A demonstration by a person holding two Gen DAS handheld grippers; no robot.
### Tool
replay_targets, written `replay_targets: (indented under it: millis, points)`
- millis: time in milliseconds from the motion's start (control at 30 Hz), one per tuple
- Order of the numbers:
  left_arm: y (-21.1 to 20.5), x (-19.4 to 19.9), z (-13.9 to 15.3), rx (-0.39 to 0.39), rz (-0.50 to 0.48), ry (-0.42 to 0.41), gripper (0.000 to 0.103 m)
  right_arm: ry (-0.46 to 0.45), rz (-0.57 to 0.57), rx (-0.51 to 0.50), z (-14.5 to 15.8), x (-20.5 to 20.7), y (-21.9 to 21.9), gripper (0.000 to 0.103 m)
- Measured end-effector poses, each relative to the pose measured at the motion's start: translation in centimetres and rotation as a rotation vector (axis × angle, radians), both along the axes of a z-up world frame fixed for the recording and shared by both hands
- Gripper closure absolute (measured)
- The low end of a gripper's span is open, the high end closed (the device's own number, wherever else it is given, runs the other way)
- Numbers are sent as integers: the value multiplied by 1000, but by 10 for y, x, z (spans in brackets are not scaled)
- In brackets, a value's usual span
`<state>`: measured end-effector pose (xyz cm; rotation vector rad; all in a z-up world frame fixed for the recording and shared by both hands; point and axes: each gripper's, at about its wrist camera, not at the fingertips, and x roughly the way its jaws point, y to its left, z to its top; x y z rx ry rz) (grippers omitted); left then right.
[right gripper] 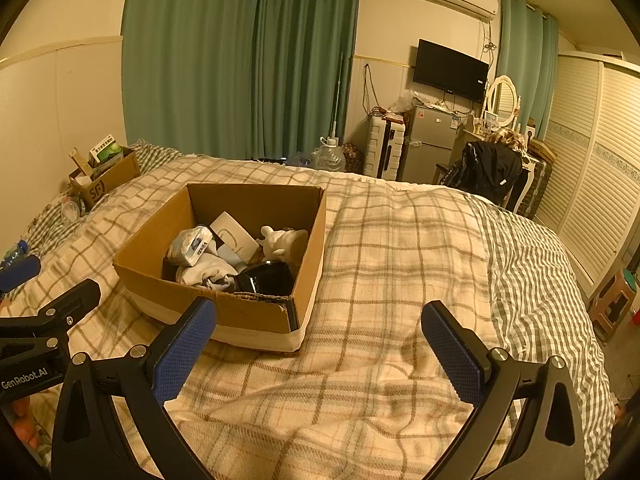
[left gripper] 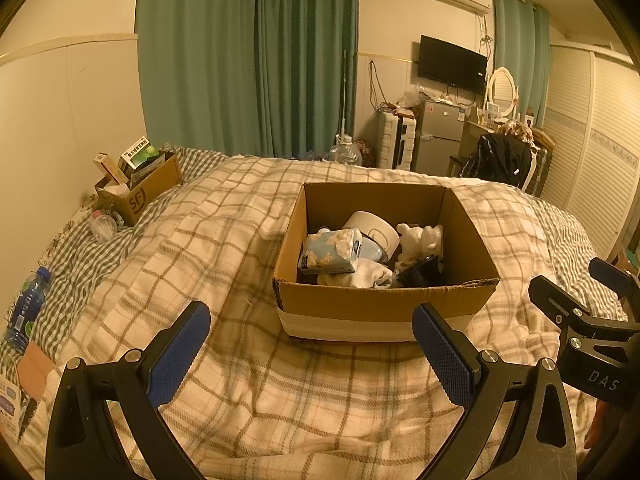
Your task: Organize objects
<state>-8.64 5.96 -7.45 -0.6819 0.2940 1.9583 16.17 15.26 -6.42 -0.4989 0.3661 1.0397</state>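
Note:
An open cardboard box stands on the plaid blanket of the bed; it also shows in the right wrist view. Inside lie a tissue pack, a white cylinder, a white glove-like toy, white cloth and a black bowl. My left gripper is open and empty, in front of the box. My right gripper is open and empty, to the right of the box; its fingers show at the right of the left wrist view.
A smaller SF cardboard box with packets stands at the bed's far left corner. A blue water bottle lies at the left edge. Green curtains, a fridge, a chair with a black jacket and a wardrobe lie beyond the bed.

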Motion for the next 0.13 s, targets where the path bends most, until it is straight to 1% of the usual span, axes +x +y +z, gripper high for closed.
replay_targets:
  millis: [133]
  points:
    - [-1, 1, -1, 2, 6, 10, 0, 2, -1, 0, 0, 0, 0, 0]
